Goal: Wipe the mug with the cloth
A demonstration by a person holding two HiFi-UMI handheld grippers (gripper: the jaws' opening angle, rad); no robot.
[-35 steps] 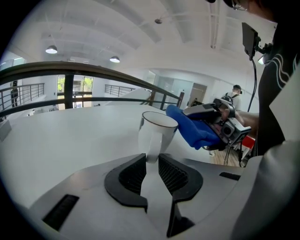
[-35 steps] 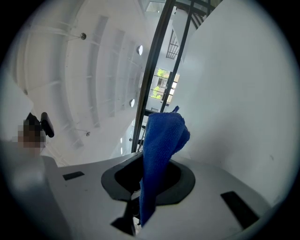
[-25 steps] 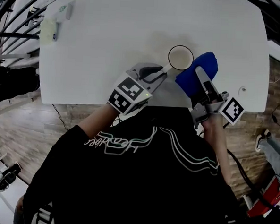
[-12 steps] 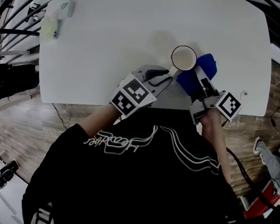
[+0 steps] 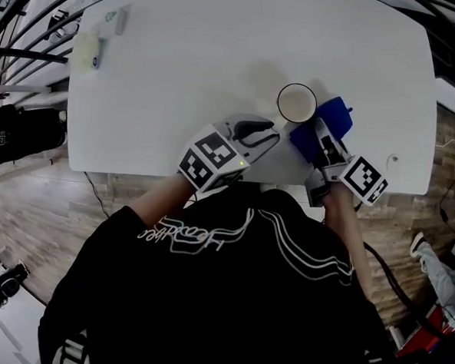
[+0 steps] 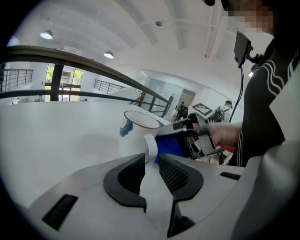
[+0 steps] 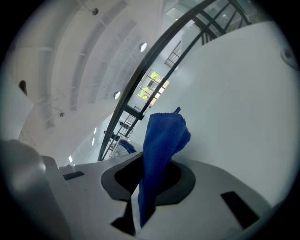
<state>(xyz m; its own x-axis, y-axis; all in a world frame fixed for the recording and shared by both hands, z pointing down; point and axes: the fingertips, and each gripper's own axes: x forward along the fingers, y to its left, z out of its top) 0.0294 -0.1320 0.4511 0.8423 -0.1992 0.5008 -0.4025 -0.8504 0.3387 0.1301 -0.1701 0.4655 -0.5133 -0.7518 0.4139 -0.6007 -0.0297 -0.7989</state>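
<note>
Status: wipe looks under way or about to start, not finished afaict. Mug [image 5: 296,103] stands upright on the white table [image 5: 181,59], near the front edge, right of centre, handle pointing back toward the left claw [image 5: 265,133]. Left gripper view: claw is narrow, tips pinching the mug handle, so the mug is steadied. Right claw [image 5: 322,137] is clamped on the blue cloth [image 5: 335,115]; right gripper view shows the cloth bunched between the jaws and sticking out past the tips. Cloth sits right against the mug's right side, looks like touching, can't confirm pressure. Done so far, judging by the layout: cloth picked up, mug held, cloth brought to the wall. Left: the rubbing itself round the outside, maybe rim and inside; near side and interior show no cloth on them. No visible dirt, so can't rate how clean it is. Count: 1 mug, 1 cloth, 2 claws, 1 table, plus 2 small pale bits [image 5: 90,47] at the far-left corner, well apart from the work, can't ID.
</note>
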